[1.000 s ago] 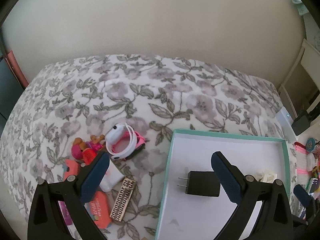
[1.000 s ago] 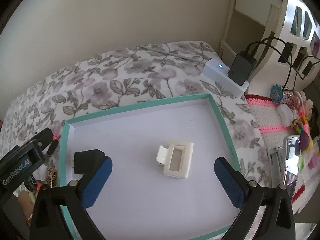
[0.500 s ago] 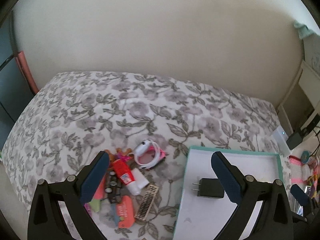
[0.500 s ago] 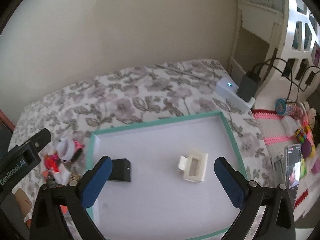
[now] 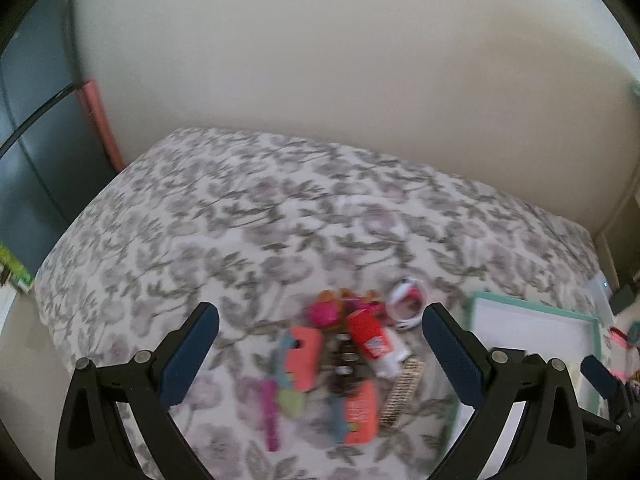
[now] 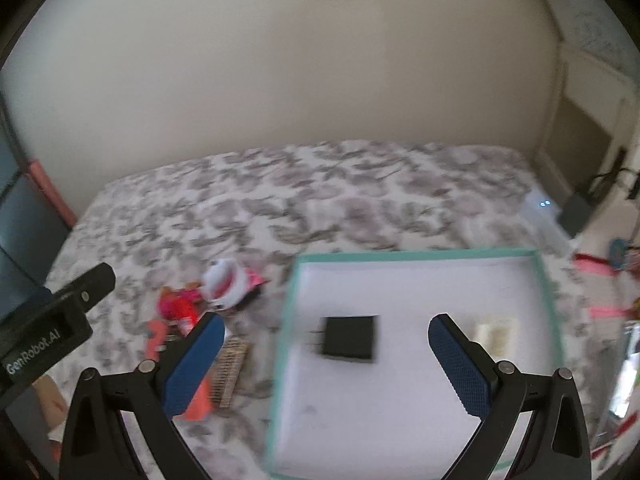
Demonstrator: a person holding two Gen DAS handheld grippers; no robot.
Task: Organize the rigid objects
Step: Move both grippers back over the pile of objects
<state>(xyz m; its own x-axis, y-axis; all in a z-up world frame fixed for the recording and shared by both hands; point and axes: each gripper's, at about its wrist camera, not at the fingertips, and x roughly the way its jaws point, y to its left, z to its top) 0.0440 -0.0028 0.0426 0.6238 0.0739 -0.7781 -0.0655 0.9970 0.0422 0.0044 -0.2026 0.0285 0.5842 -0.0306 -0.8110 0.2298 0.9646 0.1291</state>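
A white tray with a teal rim (image 6: pixel 420 256) lies on the floral bed; it also shows at the right of the left wrist view (image 5: pixel 532 308). In it are a black charger plug (image 6: pixel 351 338) and a cream hair clip (image 6: pixel 495 335). A pile of small items lies left of the tray: a red-and-white tube (image 5: pixel 374 340), a white and pink band (image 5: pixel 408 302), an orange case (image 5: pixel 304 356), a brown comb (image 5: pixel 404 392). My left gripper (image 5: pixel 320 352) is open, high above the pile. My right gripper (image 6: pixel 326 360) is open and empty, above the tray's left edge.
The floral bedspread (image 5: pixel 280 216) runs back to a cream wall. A white power strip with a black adapter (image 6: pixel 576 212) sits at the bed's right edge. Toys and pink items (image 6: pixel 616 256) lie to the right. A dark cabinet (image 5: pixel 28 160) stands on the left.
Both grippers have pulled back and up from the bed and shifted left; the pile and tray look smaller. Both stay open. The plug and clip have not moved.
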